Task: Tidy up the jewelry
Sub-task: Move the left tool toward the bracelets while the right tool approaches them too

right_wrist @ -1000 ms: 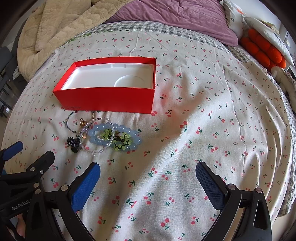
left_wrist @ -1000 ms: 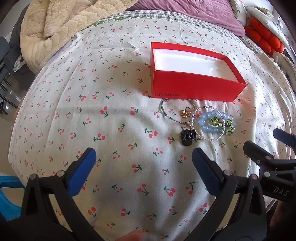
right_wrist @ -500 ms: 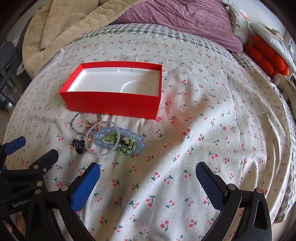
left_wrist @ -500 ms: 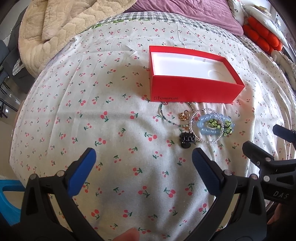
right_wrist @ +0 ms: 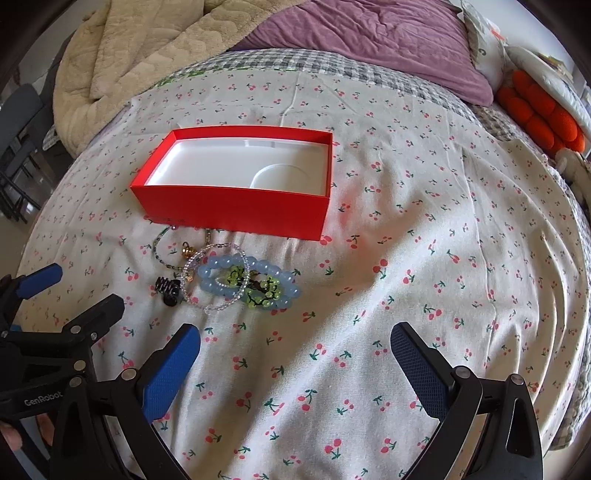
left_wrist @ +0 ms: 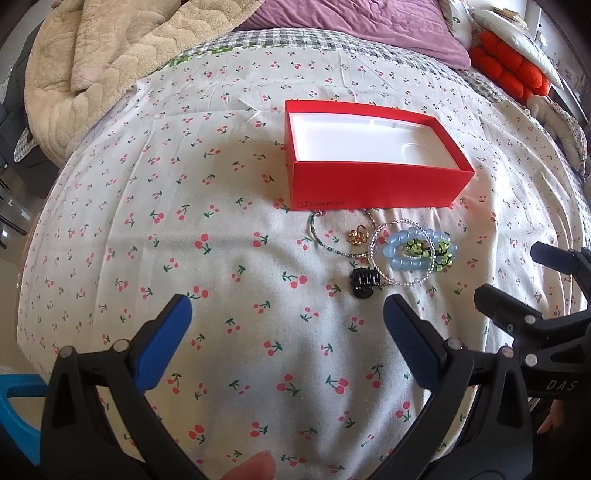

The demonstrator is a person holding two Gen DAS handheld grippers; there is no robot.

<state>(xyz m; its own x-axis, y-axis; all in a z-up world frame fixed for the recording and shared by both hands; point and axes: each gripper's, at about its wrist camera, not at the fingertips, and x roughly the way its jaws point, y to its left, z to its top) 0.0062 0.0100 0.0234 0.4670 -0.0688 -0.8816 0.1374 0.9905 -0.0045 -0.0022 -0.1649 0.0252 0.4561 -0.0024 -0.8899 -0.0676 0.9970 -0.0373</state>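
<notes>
An open red box [left_wrist: 373, 184] [right_wrist: 236, 212] with a white inner tray lies on the cherry-print bedspread. Just in front of it sits a small heap of jewelry: a light blue bead bracelet [left_wrist: 400, 260] [right_wrist: 221, 288], a clear bead ring [left_wrist: 402, 282] [right_wrist: 218, 306], green beads [left_wrist: 445, 254] [right_wrist: 266, 291], a thin dark necklace [left_wrist: 314, 234] [right_wrist: 159, 245], a gold ring [left_wrist: 357, 236] [right_wrist: 188, 252] and a black hair claw [left_wrist: 364, 282] [right_wrist: 168, 290]. My left gripper [left_wrist: 286, 321] stands open short of the heap. My right gripper [right_wrist: 295, 345] is open too, with nothing held.
The cherry-print bedspread [left_wrist: 184, 240] [right_wrist: 443, 258] covers the bed. A beige quilt [left_wrist: 110, 55] [right_wrist: 129, 55] is bunched at the far left, a purple blanket [left_wrist: 351, 18] [right_wrist: 369, 37] at the back, and an orange cushion [left_wrist: 506, 70] [right_wrist: 539, 118] at the far right. A fingertip [left_wrist: 251, 467] shows at the bottom edge.
Both grippers have pulled back and risen a little, so the box and jewelry sit slightly farther off. Neither gripper's opening has altered and nothing on the bed has moved.
</notes>
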